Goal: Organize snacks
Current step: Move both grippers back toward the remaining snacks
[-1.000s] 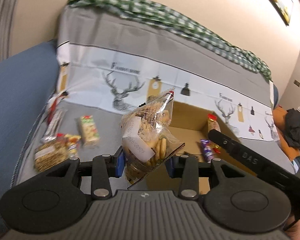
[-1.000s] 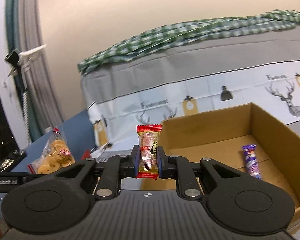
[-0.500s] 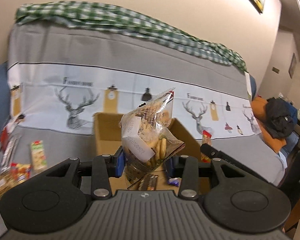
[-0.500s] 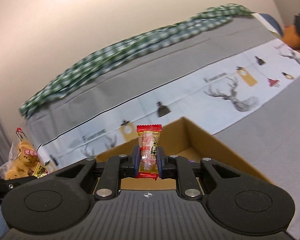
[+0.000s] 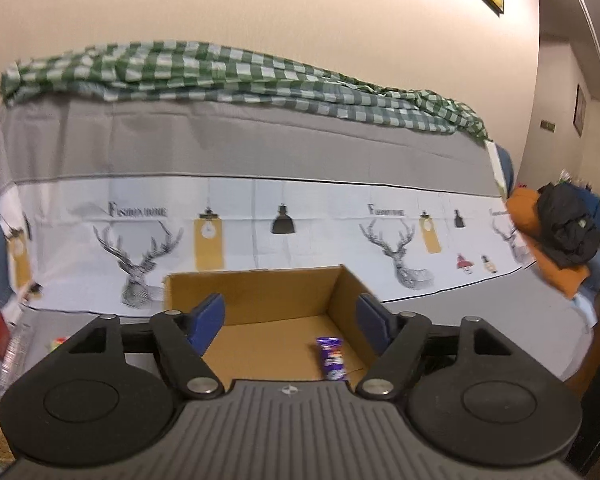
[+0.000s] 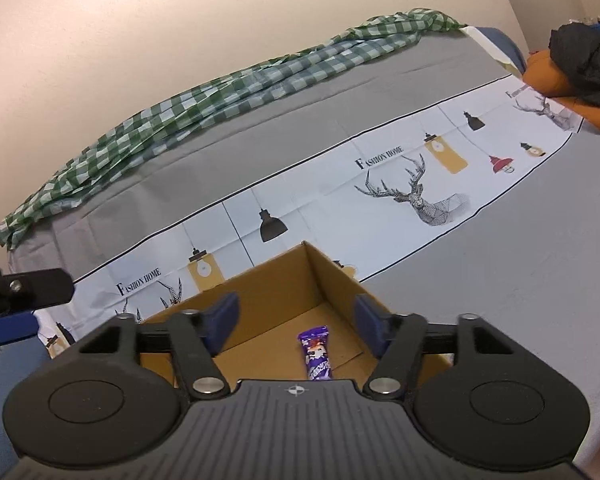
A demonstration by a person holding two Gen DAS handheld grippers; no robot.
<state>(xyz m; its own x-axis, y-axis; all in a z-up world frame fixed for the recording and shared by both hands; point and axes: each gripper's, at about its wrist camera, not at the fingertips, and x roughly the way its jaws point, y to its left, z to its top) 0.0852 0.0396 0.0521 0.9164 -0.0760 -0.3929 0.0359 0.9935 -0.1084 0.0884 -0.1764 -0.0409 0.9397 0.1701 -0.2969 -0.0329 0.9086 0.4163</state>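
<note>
Both snacks gone from my grippers since the earlier frames: release over the box.

My left gripper (image 5: 288, 320) carried a clear bag of biscuits and my right gripper (image 6: 296, 326) a red-ended sweet; now both sets of jaws are opening with nothing between them, above the open brown cardboard box (image 5: 260, 292). Neither dropped snack shows in these views; only a purple foil-wrapped bar (image 6: 316, 354) lies on the box floor. I judge the drop step finished; next I should swing back to the loose packets (image 5: 4, 332) at the left edge and pinch another.
</note>
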